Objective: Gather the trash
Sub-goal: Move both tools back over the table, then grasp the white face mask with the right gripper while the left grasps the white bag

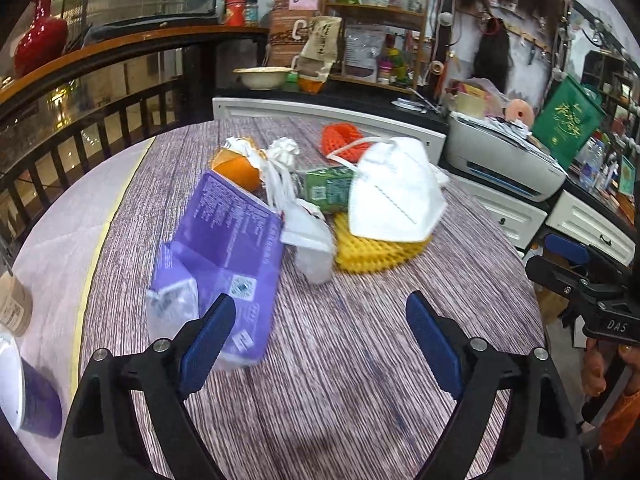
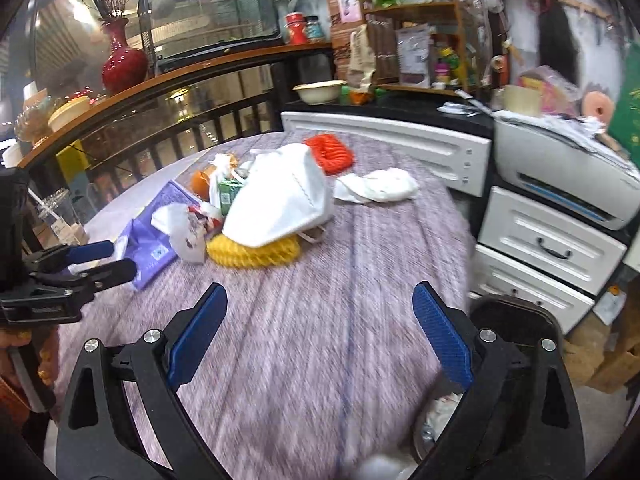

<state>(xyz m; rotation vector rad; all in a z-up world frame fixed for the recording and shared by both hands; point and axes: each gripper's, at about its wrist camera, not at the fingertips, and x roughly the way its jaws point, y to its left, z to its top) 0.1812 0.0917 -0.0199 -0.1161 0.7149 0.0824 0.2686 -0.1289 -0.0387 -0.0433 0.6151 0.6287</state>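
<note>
A heap of trash lies on the round table (image 1: 340,360): a purple package (image 1: 232,240), a white face mask (image 1: 392,192) on a yellow foam net (image 1: 372,252), a green carton (image 1: 328,188), an orange foam net (image 1: 340,138) and a clear wrapper (image 1: 308,236). My left gripper (image 1: 320,299) is open just short of the heap. Its left finger is at the purple package's near end, and nothing is between the pads. My right gripper (image 2: 320,289) hangs open and empty over bare cloth, in front of the mask (image 2: 280,204). A crumpled white tissue (image 2: 376,186) lies apart to the right.
A dark bin (image 2: 516,320) with paper inside stands beside the table's right edge, under my right finger. White drawers (image 2: 548,240) and a printer (image 2: 568,176) are to the right. A black railing (image 1: 100,128) runs behind. A paper cup (image 1: 14,306) sits far left.
</note>
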